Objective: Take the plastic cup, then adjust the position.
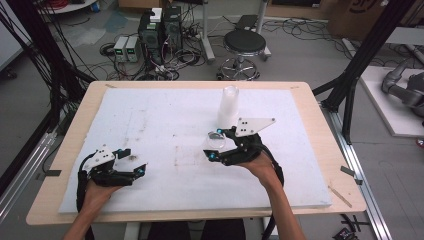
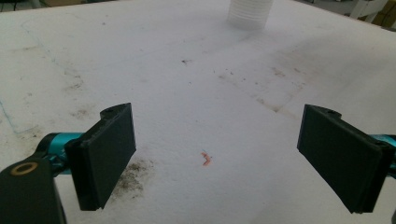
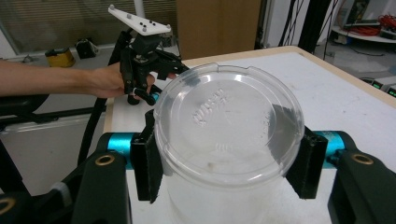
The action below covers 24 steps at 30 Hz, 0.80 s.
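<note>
Layout on the padded surface

The stack of cups stands behind the right gripper, whose fingers clamp a lid; the left gripper rests well to the left.

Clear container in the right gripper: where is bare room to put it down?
Bare white mat lies between the left gripper and the right gripper holding the clear container. It is crowded behind it, by the cup stack.

The lid in my right tool is clear glossy plastic, smooth, with embossed lettering. My tool pads are matt black. The bench shows pale wood edges under a white, matt, stained foam-like sheet; at twelve o'clock stands a translucent ribbed plastic cup.
</note>
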Each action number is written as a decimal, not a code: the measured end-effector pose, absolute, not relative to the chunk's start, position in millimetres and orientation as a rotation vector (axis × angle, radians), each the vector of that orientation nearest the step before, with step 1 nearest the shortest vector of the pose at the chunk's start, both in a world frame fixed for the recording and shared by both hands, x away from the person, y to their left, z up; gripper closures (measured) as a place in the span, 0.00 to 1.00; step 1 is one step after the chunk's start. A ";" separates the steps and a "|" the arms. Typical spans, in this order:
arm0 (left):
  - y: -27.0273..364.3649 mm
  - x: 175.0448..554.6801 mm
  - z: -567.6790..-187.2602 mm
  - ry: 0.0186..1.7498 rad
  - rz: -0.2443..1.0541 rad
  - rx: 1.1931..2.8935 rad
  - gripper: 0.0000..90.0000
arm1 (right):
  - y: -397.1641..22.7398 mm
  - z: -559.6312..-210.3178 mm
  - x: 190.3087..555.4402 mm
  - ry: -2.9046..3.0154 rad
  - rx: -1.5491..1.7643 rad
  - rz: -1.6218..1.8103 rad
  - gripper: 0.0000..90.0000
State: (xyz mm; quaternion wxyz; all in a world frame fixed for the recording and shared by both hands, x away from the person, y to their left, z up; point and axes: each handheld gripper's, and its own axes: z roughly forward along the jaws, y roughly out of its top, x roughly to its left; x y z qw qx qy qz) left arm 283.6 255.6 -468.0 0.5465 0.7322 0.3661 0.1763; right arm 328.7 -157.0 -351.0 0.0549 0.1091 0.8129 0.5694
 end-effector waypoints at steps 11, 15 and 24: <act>259.2 280.4 -456.4 0.783 0.392 1.678 0.13 | -155.4 -353.5 333.0 2.481 0.332 1.741 0.44; 259.0 281.0 -445.8 0.722 0.277 1.655 0.13 | -154.1 -353.7 333.0 2.484 0.323 1.751 0.44; 256.8 286.0 -419.5 0.570 0.219 1.673 0.13 | -155.1 -351.2 332.0 2.476 0.305 1.780 0.44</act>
